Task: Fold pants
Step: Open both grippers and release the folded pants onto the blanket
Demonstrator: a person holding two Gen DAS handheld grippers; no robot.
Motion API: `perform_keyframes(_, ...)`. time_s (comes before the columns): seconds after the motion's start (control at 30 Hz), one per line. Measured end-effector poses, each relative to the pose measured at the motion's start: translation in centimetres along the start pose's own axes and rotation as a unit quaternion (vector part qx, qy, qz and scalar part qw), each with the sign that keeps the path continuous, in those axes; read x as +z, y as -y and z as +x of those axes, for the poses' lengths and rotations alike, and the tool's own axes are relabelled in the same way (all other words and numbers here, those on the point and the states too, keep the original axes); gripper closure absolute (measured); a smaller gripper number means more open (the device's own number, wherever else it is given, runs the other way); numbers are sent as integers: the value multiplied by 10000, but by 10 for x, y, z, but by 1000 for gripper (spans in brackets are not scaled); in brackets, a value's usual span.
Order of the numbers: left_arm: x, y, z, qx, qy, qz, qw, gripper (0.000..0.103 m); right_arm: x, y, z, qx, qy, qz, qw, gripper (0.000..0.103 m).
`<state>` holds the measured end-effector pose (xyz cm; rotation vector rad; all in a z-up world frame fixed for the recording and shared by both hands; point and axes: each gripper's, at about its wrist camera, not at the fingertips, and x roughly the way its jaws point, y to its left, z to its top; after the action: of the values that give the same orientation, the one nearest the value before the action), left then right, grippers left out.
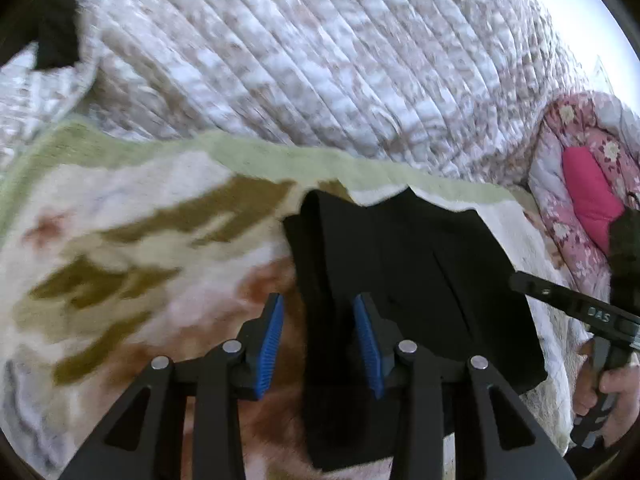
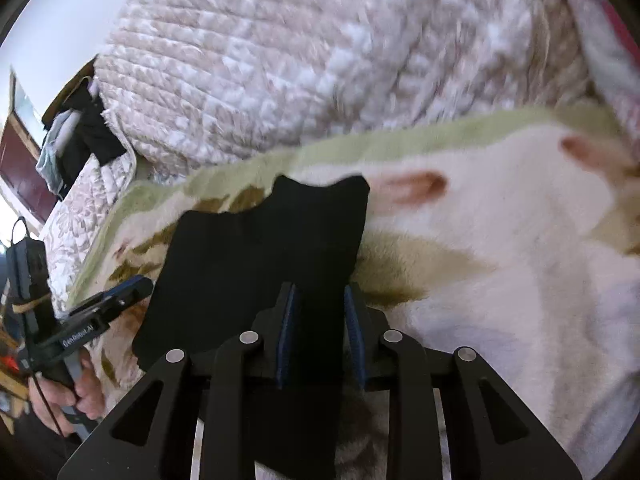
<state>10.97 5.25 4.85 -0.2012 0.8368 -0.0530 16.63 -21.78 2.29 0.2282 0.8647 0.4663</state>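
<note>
Black fabric pants (image 1: 404, 276), folded into a flat, roughly rectangular stack, lie on a plush cream blanket with olive and rust blotches and a pale green border (image 1: 132, 208); in the left wrist view they fill the lower centre-right of the frame, in the right wrist view the lower centre-left (image 2: 256, 256). The far edge of the stack is uneven, with two rounded bumps near the green border.

Left gripper (image 1: 319, 338), black with blue ribbed pads, sits at bottom centre of its own view, jaws set moderately wide, the left edge of the pants running between them; whether either pad touches the cloth cannot be told. In the right wrist view it enters from the lower left, held by a bare hand (image 2: 70, 390).

Right gripper (image 2: 320, 332) has its jaws at a narrower gap, straddling the right edge of the pants; no firm pinch shows. In the left wrist view a hand (image 1: 612, 392) grips its handle at the right edge.

Beyond the blanket, a quilted white-and-beige bedspread (image 1: 304, 52) fills the upper frame. A pink floral quilt (image 1: 580, 184) bunches at the right.
</note>
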Motion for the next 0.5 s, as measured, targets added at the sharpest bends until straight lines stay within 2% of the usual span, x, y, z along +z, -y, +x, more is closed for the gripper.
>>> perform_keyframes(0.1,-9,9,-21,-10,193,125,9997,64,-15,-23,-15,-239,172,-441,9986,78)
perform_keyframes(0.2,-26,29,-37,-176,277,389,9987,64,-41,-52,-24,-423,202,-904,9948,78)
perform_keyframes(0.3,-46,47,-36,-152,165,774,9967,64,-64,-59,-14,-613,-102,-1124,9917,78)
perform_keyframes(0.37,-53,51,-20,22,-75,911,9958,64,-72,-55,2,-740,-433,-1162,9895,78)
perform_keyframes(0.43,-56,50,-15,42,0,950,9955,63,-72,-51,2,-653,-287,-1177,9905,77)
perform_keyframes(0.5,-51,49,-19,21,-20,856,9963,63,-67,-44,-4,-523,-311,-879,9943,77)
